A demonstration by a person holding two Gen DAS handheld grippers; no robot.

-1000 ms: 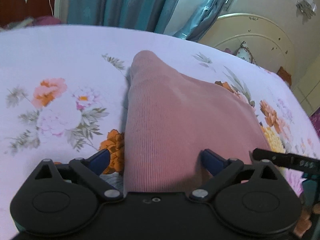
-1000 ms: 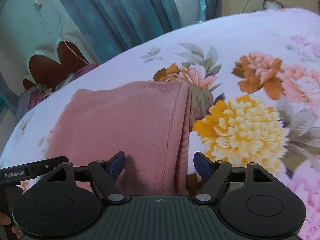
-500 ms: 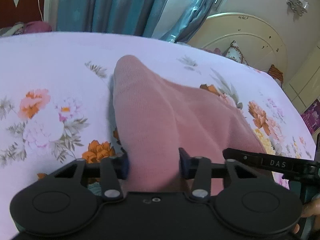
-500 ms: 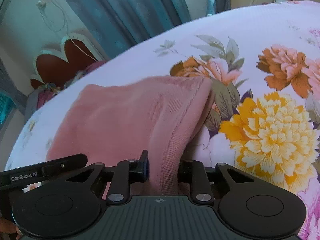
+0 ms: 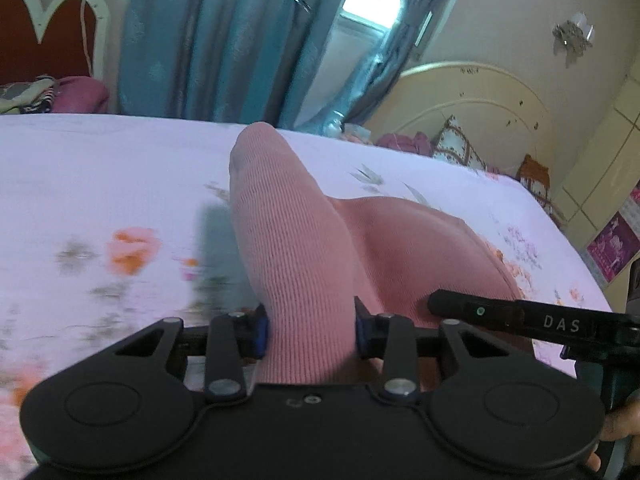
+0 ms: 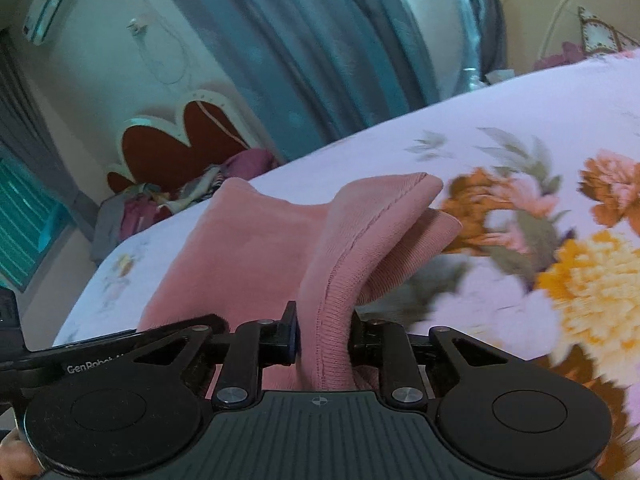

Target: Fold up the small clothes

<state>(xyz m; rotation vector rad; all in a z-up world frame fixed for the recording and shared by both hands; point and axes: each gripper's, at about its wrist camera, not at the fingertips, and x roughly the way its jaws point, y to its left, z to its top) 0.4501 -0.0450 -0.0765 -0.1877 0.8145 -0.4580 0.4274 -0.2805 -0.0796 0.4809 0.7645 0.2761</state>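
Observation:
A pink ribbed knit garment (image 5: 296,248) lies on a floral bedsheet (image 5: 100,184). My left gripper (image 5: 309,334) is shut on the garment's near left edge and holds it lifted off the bed. My right gripper (image 6: 324,338) is shut on the hemmed right edge of the same garment (image 6: 344,248), also lifted, with the fabric sagging between the two grips. The right gripper's body shows at the right of the left wrist view (image 5: 520,316); the left gripper's body shows at the left of the right wrist view (image 6: 100,360).
The bed (image 6: 520,128) extends far ahead and to both sides. A cream headboard (image 5: 472,100) with a cushion stands at the back right. Blue curtains (image 5: 224,40) hang behind the bed. A heap of clothes (image 6: 168,200) lies beside a red heart-shaped board.
Both grippers closed on the garment's near edge and raised it off the bed. The far part of the garment now hangs up and bunches between them.

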